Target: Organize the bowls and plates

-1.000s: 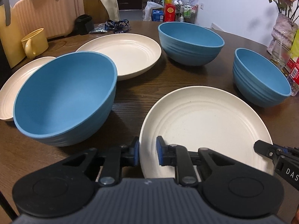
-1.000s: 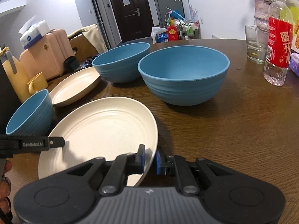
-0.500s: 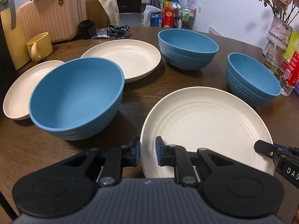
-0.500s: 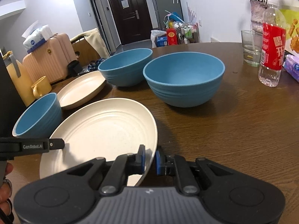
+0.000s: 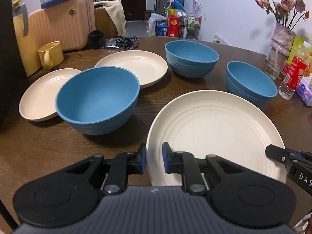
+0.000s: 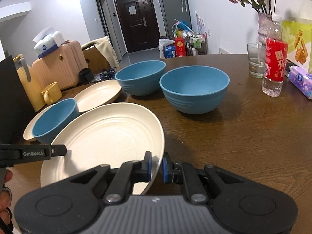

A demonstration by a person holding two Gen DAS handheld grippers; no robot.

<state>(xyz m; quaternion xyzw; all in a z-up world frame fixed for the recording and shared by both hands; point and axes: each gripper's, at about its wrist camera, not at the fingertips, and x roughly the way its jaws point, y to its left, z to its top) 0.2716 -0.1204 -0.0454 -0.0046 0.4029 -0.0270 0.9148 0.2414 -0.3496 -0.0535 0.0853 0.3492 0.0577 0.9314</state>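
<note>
While both grippers pinch opposite edges of one round cream-coloured plate with ringed ridges [image 5: 212,132], that plate hangs a little above the dark brown wooden table [image 5: 48,146], its shadow lying on the wood beneath its right edge in the right wrist view. The left gripper [image 5: 154,160] has its blue-padded jaws nearly closed on the plate's near left rim, one pad on the outside and one on the inside. The right gripper [image 6: 156,164] clamps the plate's right rim in the same way, its jaws closed almost fully on the thin edge.

Left of the held plate sits a large blue ribbed bowl [image 5: 97,99], and behind that bowl lie two more cream plates: a small cream plate at the left [image 5: 39,97], whose near edge the bowl overlaps in the picture, and a wider cream plate further back [image 5: 136,66]. A second blue bowl near the table's far side [image 5: 191,58] stands beyond the held plate, and a third blue bowl to the right [image 5: 251,85] stands just behind the plate's far right rim.

At the table's left edge stands a yellow handled mug [image 5: 51,54] in front of a ribbed peach suitcase [image 5: 64,23]. At the right edge stand a clear drinking glass [image 6: 255,60], a plastic water bottle with a red label [image 6: 275,58] and a vase of dried pink roses [image 5: 280,37].
</note>
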